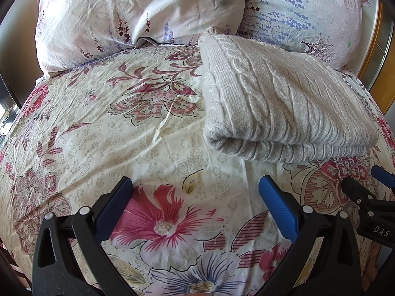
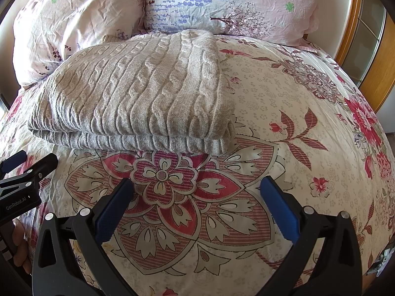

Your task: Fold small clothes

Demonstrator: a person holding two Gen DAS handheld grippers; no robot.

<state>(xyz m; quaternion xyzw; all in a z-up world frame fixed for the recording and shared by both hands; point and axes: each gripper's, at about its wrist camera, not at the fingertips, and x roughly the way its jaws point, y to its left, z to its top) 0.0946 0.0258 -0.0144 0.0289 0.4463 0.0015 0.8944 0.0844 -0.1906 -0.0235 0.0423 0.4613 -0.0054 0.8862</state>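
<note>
So closest to the cameras, both sets of tongs are spread wide with nothing between the blue pads. The left tongs (image 1: 196,185) hang over a big pink flower printed on the cream floral bedspread (image 1: 123,135), and the right tongs (image 2: 197,185) sit above a red-and-white medallion pattern on that same cover. Neither one touches fabric as far as the views show. Each camera also catches the other tool at its edge: the right one pokes in at the lower right of the left wrist view, and the left one shows at the lower left of the right wrist view, with a bit of the person's hand (image 2: 21,244) gripping it underneath.

A little further up the bed lies the folded beige cable-knit sweater (image 2: 138,93). It's doubled over into a tidy rectangle, the fold edge facing the tongs, a ribbed hem showing along the bottom layer. It rests flat on the bedspread, just ahead of the right tongs and off to the right of the left ones, apart from both.

Behind it, touching or nearly touching its far edge, are two pale pillows with purple lavender print (image 1: 138,12), propped side by side at the head of the bed. At the far right there's a wooden frame with glass panels (image 2: 365,37).
</note>
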